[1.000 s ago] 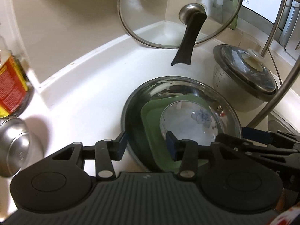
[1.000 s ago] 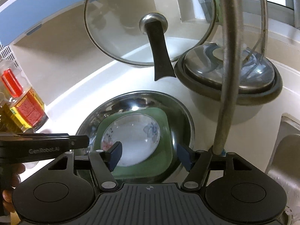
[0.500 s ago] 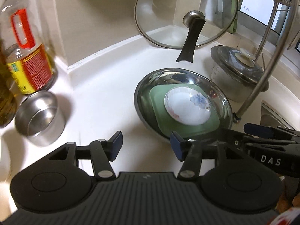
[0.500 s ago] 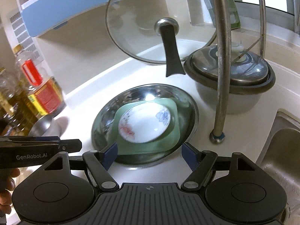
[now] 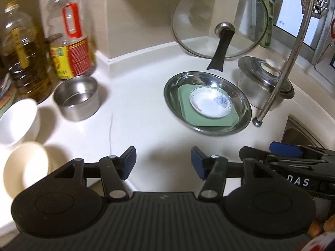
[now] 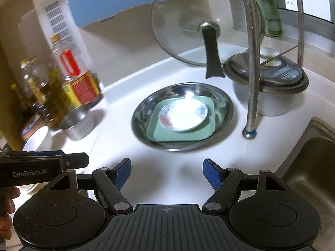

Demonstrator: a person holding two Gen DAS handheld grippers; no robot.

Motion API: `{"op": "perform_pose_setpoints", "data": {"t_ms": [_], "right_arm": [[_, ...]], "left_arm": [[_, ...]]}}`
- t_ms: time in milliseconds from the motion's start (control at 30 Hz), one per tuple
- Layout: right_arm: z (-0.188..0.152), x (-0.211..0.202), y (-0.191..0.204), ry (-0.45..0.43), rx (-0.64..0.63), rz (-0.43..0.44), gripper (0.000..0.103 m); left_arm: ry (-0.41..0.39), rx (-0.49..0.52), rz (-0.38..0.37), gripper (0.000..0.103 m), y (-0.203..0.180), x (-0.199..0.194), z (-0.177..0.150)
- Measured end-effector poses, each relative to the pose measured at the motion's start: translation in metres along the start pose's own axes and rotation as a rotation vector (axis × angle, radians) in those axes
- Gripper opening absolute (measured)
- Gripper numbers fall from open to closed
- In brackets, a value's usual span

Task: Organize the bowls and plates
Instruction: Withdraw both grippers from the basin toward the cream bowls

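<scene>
Centre: saucer [image 5: 211,102] on green plate [image 5: 217,121] in steel dish [image 5: 242,102]. Left: tin [image 5: 76,97], bowls [image 5: 17,121], oil bottles [image 5: 69,48]. Right: rack leg [image 5: 272,98], pot [image 5: 266,77]. Both grippers [image 5: 162,163] [image 6: 166,174] parted, empty.

Both grippers have drawn back from the stacked dishes. 1 second ago the left gripper [image 5: 162,163] had its fingers at the near rim of the steel basin [image 5: 244,102], with the green square plate [image 5: 209,121] and the small flowered dish [image 5: 210,102] just beyond them; now bare tabletop [image 5: 146,108] lies between its fingers and the basin, and its jaws stand wider with nothing between them. The right gripper [image 6: 166,174] has likewise retreated and spread. The wider left view now takes in a steel cup [image 5: 76,98], oil bottles [image 5: 69,39] and what look like 2 pale bowls [image 5: 18,121], blurred.
</scene>
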State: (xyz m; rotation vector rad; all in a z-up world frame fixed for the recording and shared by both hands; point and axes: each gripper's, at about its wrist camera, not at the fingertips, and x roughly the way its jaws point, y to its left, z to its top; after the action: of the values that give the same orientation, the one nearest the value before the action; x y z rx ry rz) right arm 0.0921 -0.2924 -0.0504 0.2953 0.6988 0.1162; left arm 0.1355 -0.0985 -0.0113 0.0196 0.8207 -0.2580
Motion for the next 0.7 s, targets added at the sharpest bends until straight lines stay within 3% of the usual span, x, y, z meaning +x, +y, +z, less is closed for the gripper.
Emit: {"op": "perform_pose_setpoints", "data": {"t_ms": [700], "right_arm": [[-0.044, -0.021, 0.046, 0.102, -0.134, 0.219, 0.075]], "left_arm": [[-0.019, -0.184, 0.207, 0.055, 0.028, -0.083, -0.074]]}}
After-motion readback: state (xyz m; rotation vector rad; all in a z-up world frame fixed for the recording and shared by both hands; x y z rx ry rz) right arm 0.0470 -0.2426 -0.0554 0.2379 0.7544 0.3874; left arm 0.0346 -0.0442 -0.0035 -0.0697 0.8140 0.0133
